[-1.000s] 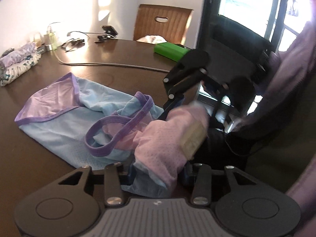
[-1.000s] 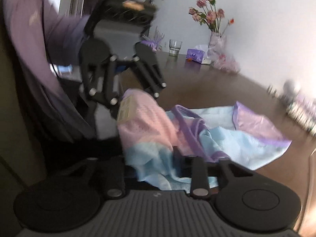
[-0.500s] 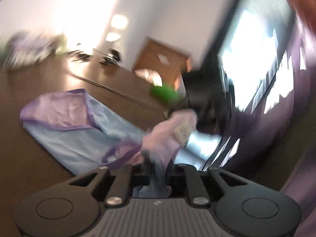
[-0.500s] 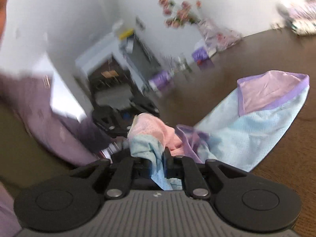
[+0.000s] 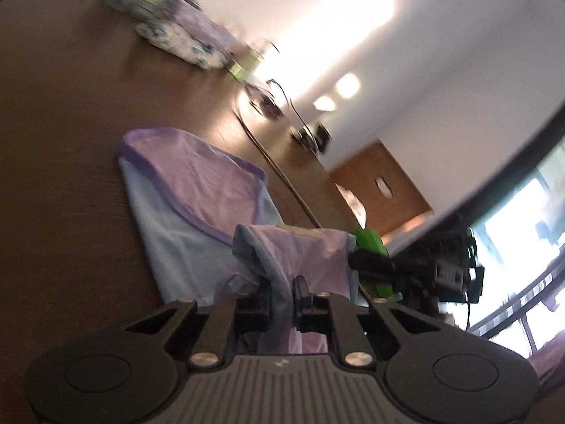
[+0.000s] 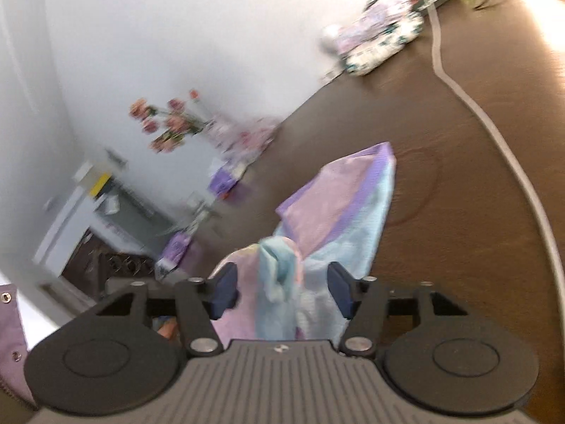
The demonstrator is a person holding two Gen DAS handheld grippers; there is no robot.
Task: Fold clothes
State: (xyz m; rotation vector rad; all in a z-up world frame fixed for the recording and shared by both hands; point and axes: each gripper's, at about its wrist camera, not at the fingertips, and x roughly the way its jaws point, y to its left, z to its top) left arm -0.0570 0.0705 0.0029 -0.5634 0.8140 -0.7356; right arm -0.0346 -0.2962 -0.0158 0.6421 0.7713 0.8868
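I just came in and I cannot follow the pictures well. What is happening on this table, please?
A person is folding a light blue and pink garment with purple trim on a dark wooden table, holding a gripper in each hand. The left gripper is shut on a bunched fold of the cloth. The right gripper has just been opening its jaws: they stand apart, with the cloth loose between them. The far half of the garment lies flat on the table. Other folded clothes sit at the table's far edge.

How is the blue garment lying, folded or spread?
Partly folded: garment has its near end doubled back, bunched in the left gripper; far end flat on table.
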